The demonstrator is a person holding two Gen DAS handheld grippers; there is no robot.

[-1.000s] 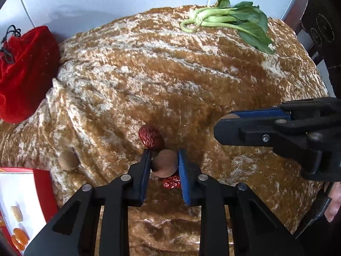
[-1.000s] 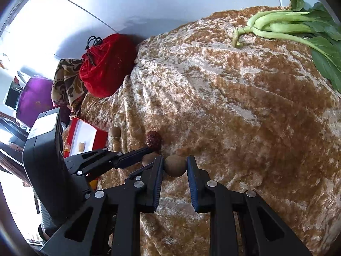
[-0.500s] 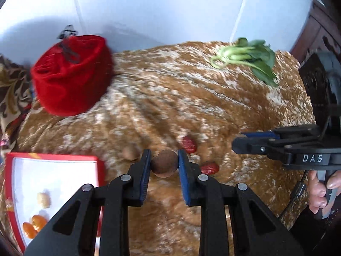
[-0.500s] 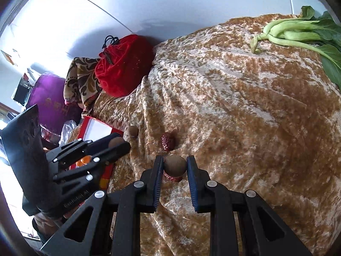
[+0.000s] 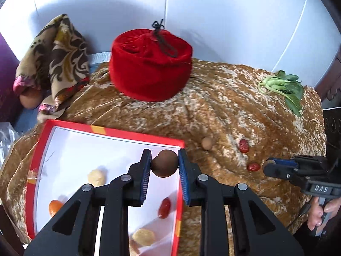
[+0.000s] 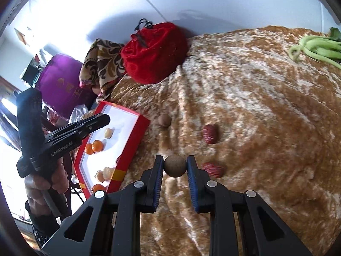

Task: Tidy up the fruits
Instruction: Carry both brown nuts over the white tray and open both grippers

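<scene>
My left gripper point(image 5: 164, 163) is clamped on a round brown fruit point(image 5: 164, 163), held over the near corner of the red-rimmed white box point(image 5: 110, 132). My right gripper point(image 6: 175, 166) is clamped on a second brown fruit point(image 6: 175, 166) above the gold cloth point(image 6: 255, 111). Beyond lie two red dates point(image 6: 210, 134) and another brown fruit point(image 6: 164, 120), then the red pouch point(image 5: 150, 64) and greens point(image 5: 283, 86).

The box point(image 5: 136, 133) is lying on the cloth point(image 5: 223, 106), left of 1 round fruit point(image 5: 206, 143) and 2 dates point(image 5: 244, 145). The pouch point(image 5: 149, 64) is sitting behind it, greens point(image 5: 283, 87) far right.
</scene>
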